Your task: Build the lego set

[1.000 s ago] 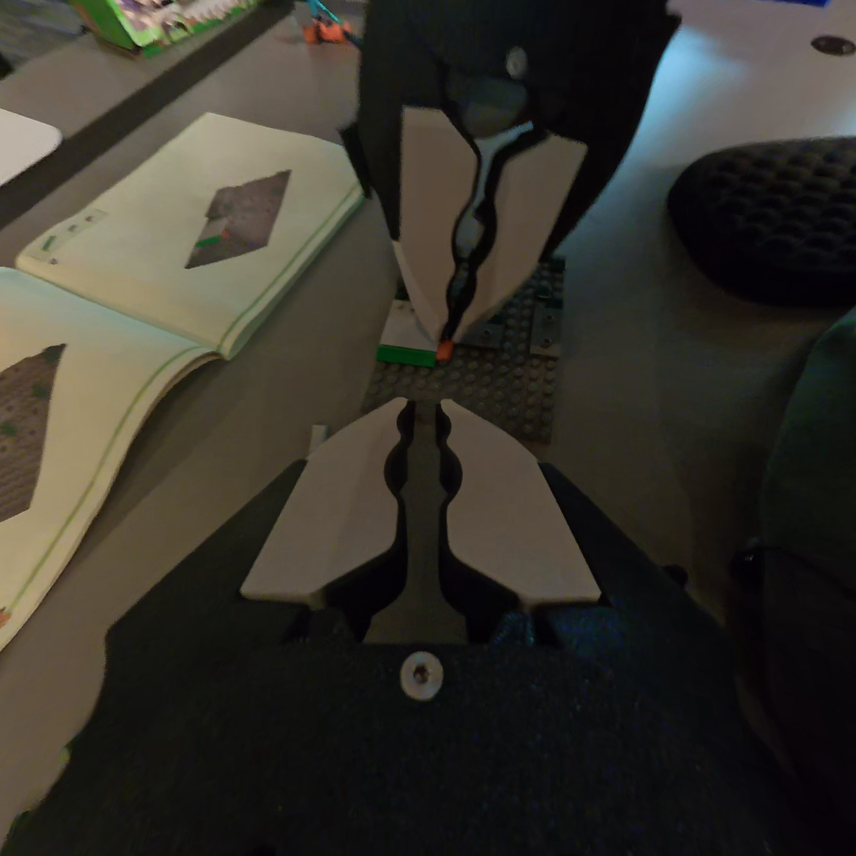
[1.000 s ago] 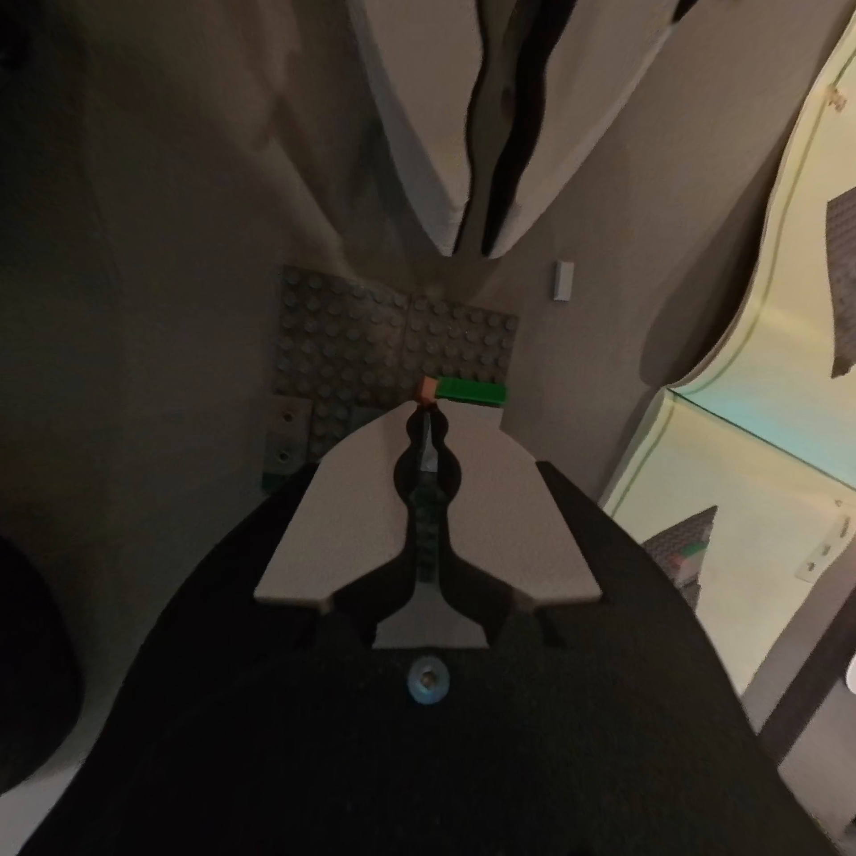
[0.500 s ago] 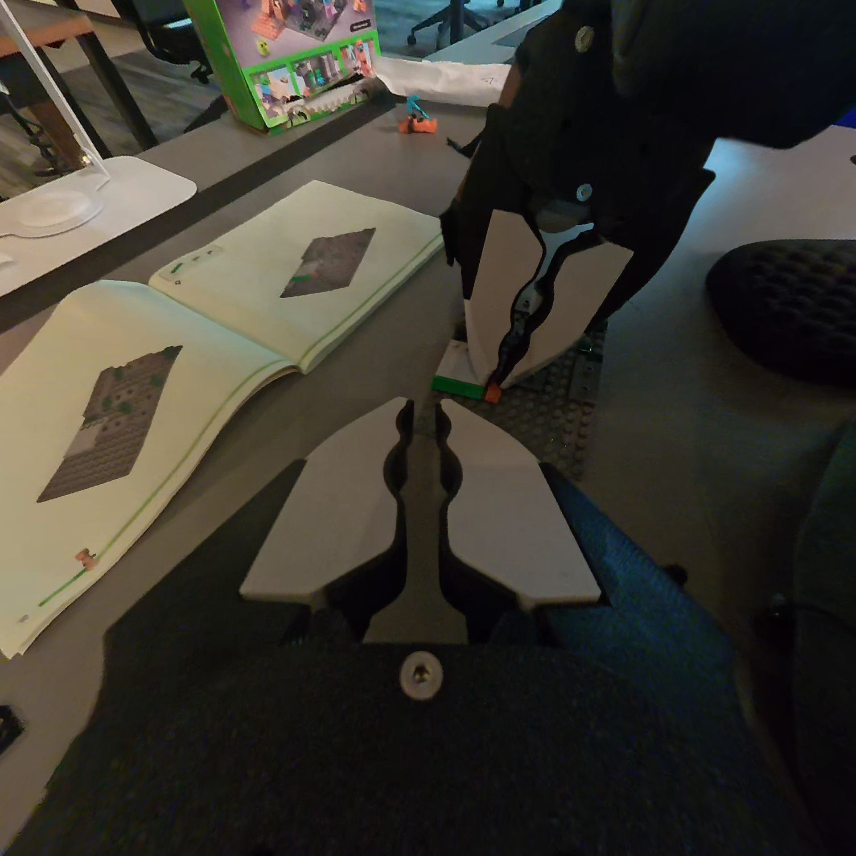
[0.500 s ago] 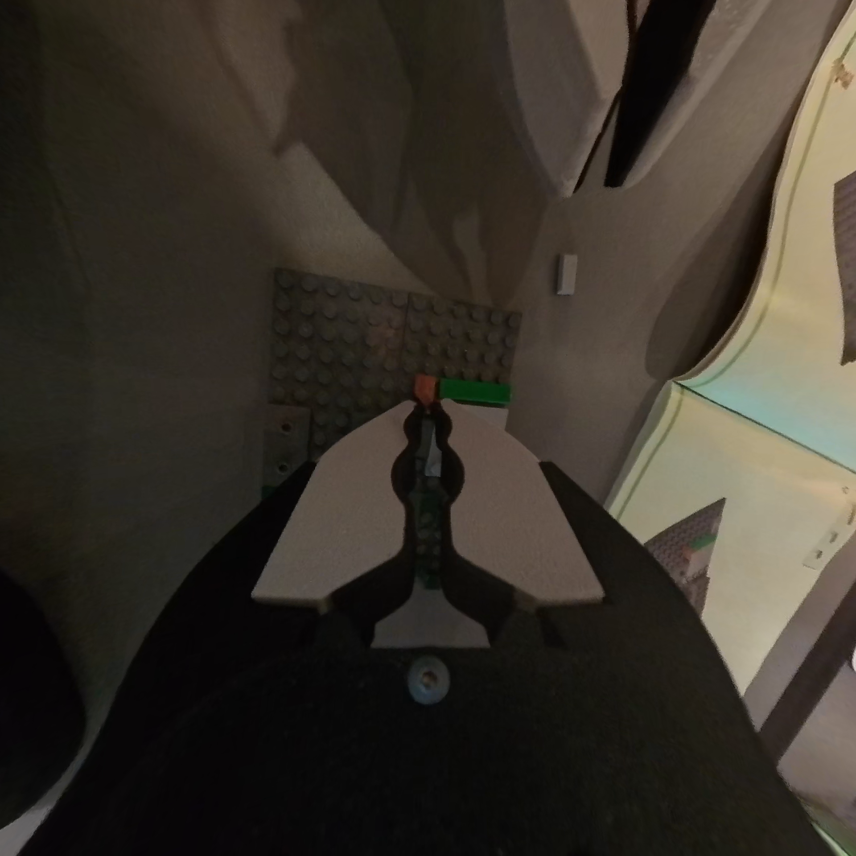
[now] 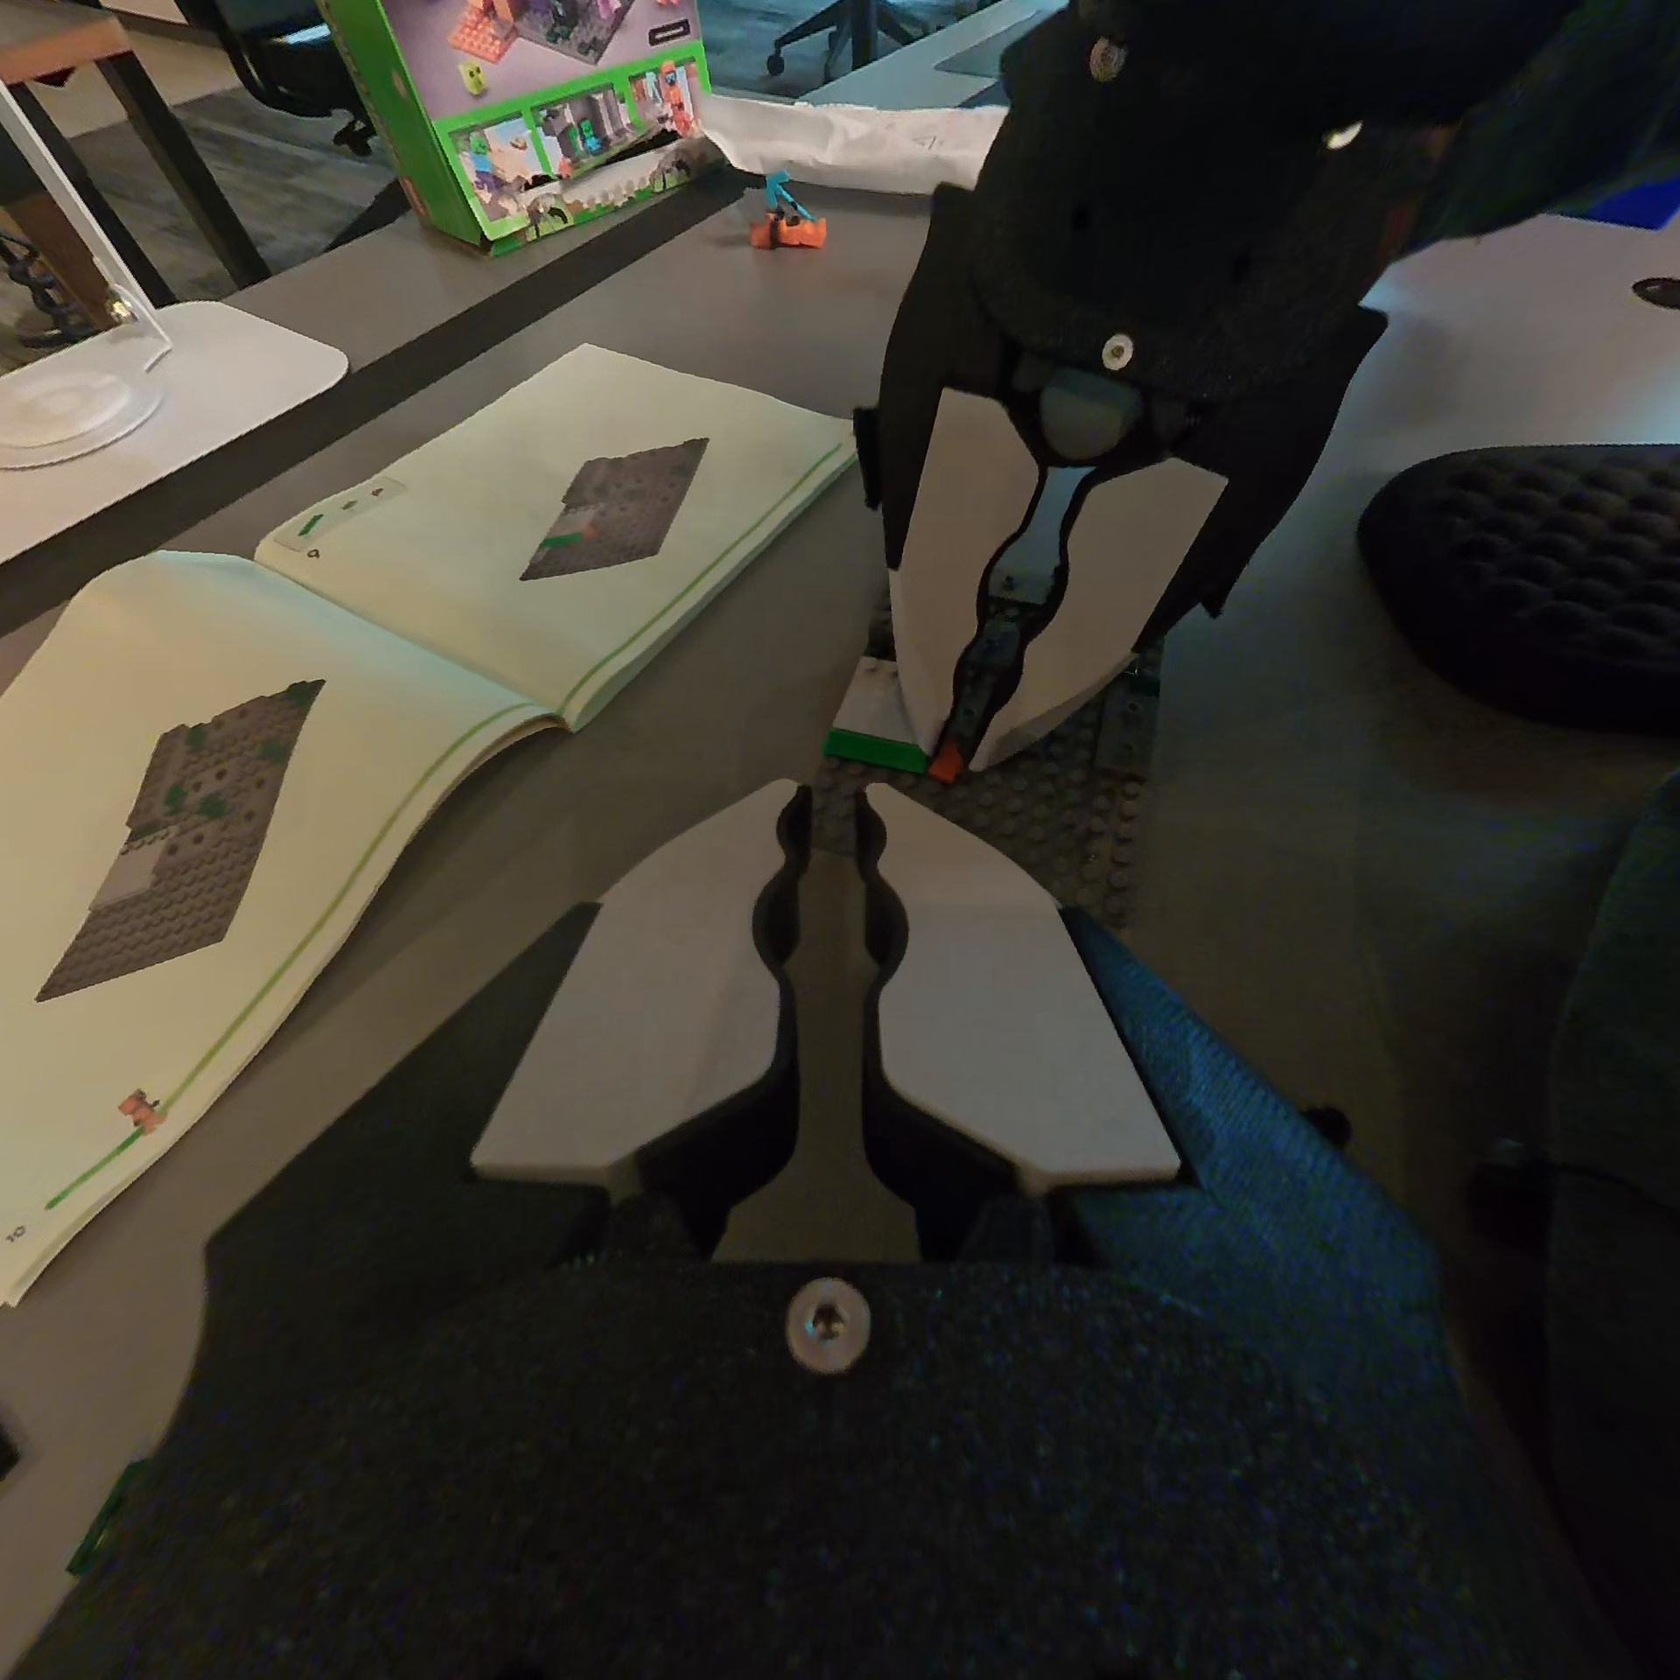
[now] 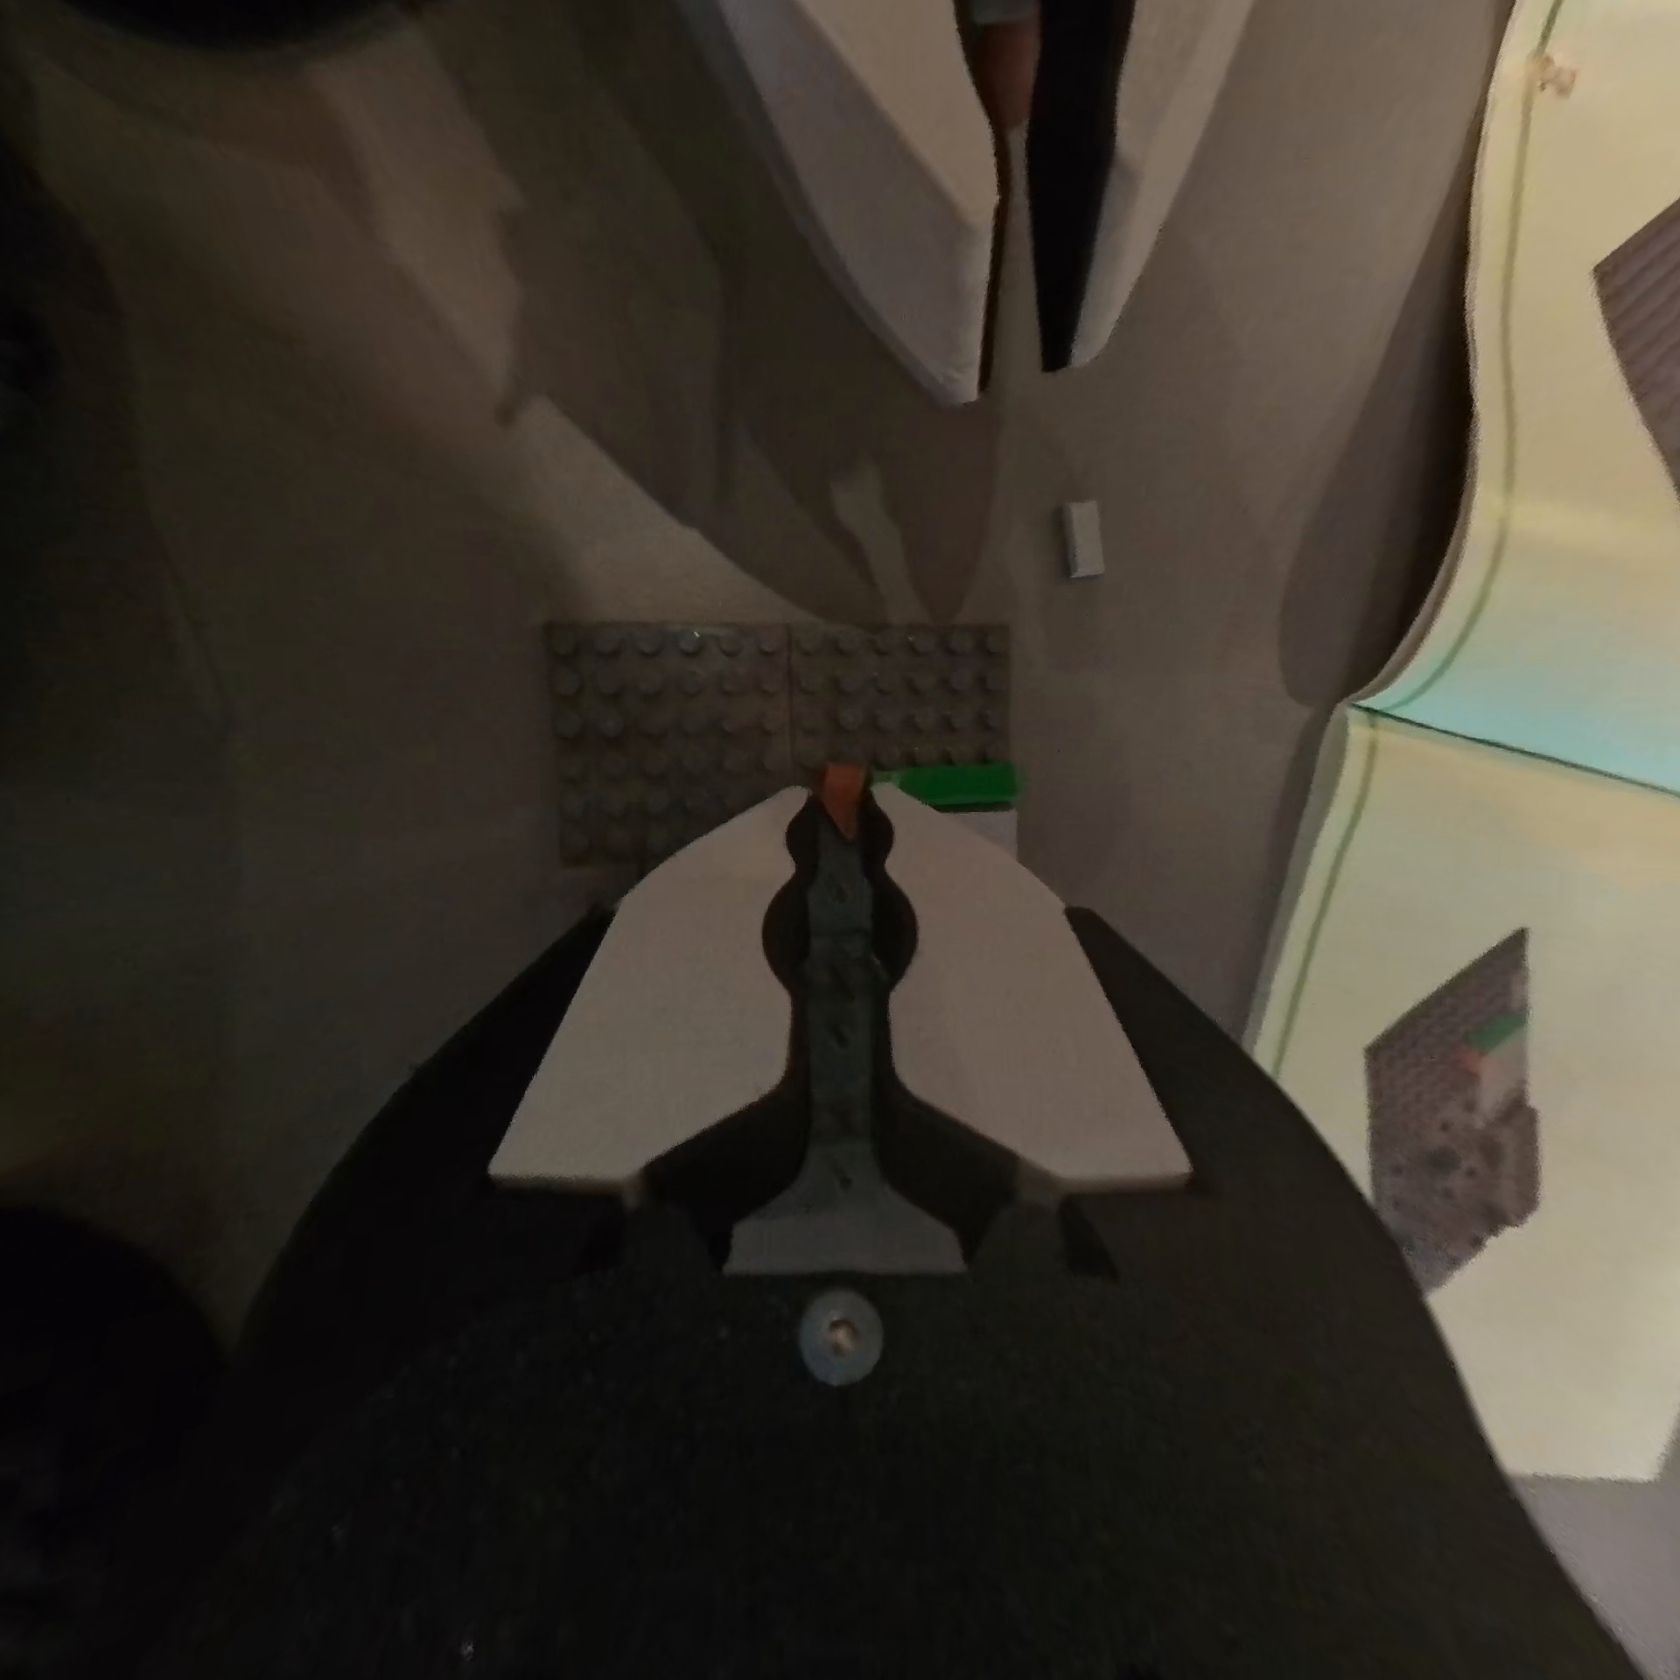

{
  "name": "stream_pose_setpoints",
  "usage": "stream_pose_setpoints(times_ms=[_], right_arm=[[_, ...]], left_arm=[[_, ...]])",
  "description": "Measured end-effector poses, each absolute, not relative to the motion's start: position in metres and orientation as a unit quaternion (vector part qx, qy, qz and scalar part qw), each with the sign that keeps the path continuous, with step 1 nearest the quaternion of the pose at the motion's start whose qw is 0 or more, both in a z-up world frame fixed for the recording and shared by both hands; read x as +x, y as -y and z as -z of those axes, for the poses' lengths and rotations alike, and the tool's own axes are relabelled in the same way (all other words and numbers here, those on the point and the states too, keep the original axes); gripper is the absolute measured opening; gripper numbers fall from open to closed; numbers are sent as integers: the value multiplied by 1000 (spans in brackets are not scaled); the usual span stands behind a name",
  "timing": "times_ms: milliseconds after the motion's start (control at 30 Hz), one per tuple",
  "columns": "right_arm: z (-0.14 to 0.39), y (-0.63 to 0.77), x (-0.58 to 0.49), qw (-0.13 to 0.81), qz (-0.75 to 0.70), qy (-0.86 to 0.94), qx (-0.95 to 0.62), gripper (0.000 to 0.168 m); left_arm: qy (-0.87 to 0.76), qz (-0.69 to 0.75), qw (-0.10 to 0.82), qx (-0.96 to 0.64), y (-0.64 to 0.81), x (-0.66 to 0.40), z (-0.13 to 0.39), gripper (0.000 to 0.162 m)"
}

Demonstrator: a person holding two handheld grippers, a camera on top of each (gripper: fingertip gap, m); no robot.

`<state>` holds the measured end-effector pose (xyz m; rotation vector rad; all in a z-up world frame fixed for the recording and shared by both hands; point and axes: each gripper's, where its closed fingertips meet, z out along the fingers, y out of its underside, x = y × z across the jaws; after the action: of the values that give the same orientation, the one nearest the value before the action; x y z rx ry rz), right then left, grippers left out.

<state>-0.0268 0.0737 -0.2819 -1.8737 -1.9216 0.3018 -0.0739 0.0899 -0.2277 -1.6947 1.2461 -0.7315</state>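
Note:
A dark grey studded baseplate (image 5: 1045, 818) lies on the table, with a green tile (image 5: 873, 747) and a white tile (image 5: 871, 695) at its left edge. My right gripper (image 5: 950, 759) points down at the plate and is shut on a small orange piece (image 5: 945, 764), right beside the green tile. In the right wrist view, that gripper (image 6: 838, 793) pinches the orange piece (image 6: 841, 798) at its tips over the baseplate (image 6: 673, 727), next to the green tile (image 6: 959, 784). My left gripper (image 5: 832, 800) hovers in front of the plate, empty, with only a narrow gap; it also shows in the right wrist view (image 6: 1014, 364).
An open instruction booklet (image 5: 364, 682) lies to the left. A green set box (image 5: 545, 118) and a small orange figure (image 5: 786, 227) stand at the back. A black mesh cushion (image 5: 1527, 582) is on the right, a white lamp base (image 5: 109, 400) far left. A loose grey tile (image 6: 1082, 541) lies beside the plate.
My left gripper has pulled back and up from the plate, so the box and more of the booklet show. My right gripper has stayed at the plate with the orange piece.

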Motion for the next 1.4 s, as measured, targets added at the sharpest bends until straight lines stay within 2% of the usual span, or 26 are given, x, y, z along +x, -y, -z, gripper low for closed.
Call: stream_pose_setpoints(times_ms=[333,1400], right_arm=[[281,-78,-24,207,-91,716,-660,2],[283,-76,-30,182,-136,728,-646,3]], left_arm=[[-502,298,439,-684,-90,-75,229,9],[-503,302,428,-687,-91,-77,233,9]])
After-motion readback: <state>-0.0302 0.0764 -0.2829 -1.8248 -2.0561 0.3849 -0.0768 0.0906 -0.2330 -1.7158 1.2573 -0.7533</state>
